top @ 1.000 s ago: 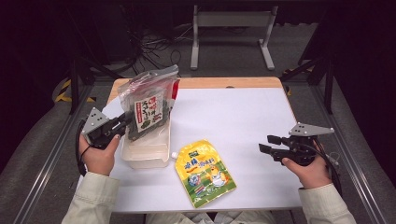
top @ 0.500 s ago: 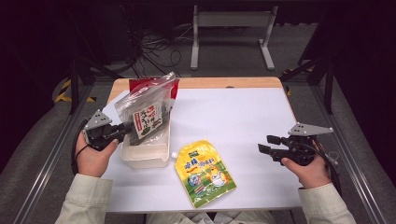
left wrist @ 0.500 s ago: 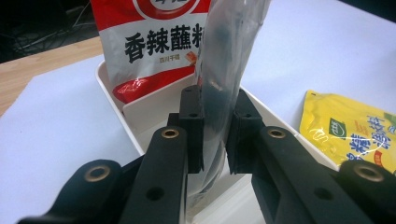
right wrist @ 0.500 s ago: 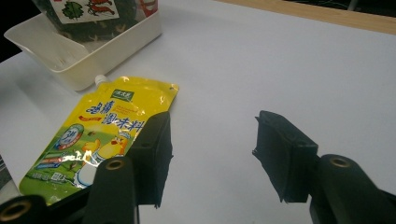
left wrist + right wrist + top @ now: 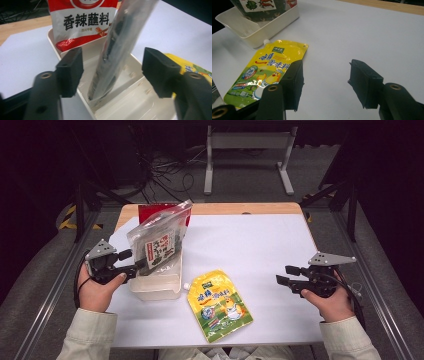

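Since the left gripper [image 5: 131, 261] has just been opening its jaws, the dark clear-wrapped packet [image 5: 156, 245] is no longer pinched: in the left gripper view it stands between the two pads with air on both sides, its bottom edge down in the white tray [image 5: 155, 287], leaning toward 1 o'clock. That lean is my worry (nothing but the tray wall and the red packet [image 5: 82, 22] behind it props it up), so I'd guess it could flop over the rim onto the white table [image 5: 250, 245] if the left gripper brushes it on the way out. Backing straight away looks like the safe exit. Over at 3 o'clock the right gripper [image 5: 282, 275] hovers with jaws apart and nothing in them, and the yellow spout pouch [image 5: 219, 305] lies flat at 6 o'clock, its cap just beside the tray corner, so a careless grab there might nudge the tray and tip the packet too.
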`<state>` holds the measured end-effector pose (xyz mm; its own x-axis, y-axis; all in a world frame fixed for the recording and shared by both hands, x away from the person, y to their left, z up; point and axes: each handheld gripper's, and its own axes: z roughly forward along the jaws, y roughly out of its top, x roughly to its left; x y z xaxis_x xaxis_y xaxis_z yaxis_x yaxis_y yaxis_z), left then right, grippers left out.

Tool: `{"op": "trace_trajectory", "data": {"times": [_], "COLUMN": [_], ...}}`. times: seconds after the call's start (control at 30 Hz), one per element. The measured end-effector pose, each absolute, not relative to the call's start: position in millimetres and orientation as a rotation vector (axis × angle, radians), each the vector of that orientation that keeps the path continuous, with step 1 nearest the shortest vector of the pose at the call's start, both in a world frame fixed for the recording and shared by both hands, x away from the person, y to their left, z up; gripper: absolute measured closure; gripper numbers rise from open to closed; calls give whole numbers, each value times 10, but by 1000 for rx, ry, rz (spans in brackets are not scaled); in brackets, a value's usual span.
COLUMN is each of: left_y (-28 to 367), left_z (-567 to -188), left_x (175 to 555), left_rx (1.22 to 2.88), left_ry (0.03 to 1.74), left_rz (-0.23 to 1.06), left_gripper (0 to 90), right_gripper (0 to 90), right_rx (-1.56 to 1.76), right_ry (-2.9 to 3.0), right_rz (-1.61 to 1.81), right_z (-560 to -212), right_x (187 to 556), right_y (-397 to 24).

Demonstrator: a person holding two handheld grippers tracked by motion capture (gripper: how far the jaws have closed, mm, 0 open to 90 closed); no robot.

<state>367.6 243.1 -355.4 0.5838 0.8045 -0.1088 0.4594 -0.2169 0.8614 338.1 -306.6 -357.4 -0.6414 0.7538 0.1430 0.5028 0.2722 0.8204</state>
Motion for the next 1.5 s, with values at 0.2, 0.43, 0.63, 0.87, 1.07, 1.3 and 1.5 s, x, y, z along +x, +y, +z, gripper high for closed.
{"op": "trace_trajectory", "data": {"times": [0.2,0.43,0.63,0.87,1.07,1.3,1.5], "left_y": [2392,2386,2394,2502,2502,2514,2505], "left_z": [-3529,-3480,-3514,-3630,-3689,-3699,-3709], "left_x": [3569,3435,3321,3210,3170,3034,2931], "left_rx": [1909,1934,1968,1967,1986,2000,2009], "left_ry": [993,959,952,937,926,932,916], "left_rz": [477,511,505,430,411,413,384], "left_gripper": [217,161,154,136,131,124,119], "right_gripper": [440,435,412,391,379,366,344], "right_rx": [1157,1151,1133,1098,1067,1016,1001], "right_ry": [2269,2275,2293,2329,2362,2416,2466], "right_rz": [1307,1306,1294,1269,1261,1267,1255], "right_z": [-3573,-3574,-3588,-3627,-3655,-3699,-3755], "right_x": [3374,3371,3378,3405,3434,3534,3618], "right_y": [-3066,-3042,-3006,-2902,-2782,-2582,-2410]}}
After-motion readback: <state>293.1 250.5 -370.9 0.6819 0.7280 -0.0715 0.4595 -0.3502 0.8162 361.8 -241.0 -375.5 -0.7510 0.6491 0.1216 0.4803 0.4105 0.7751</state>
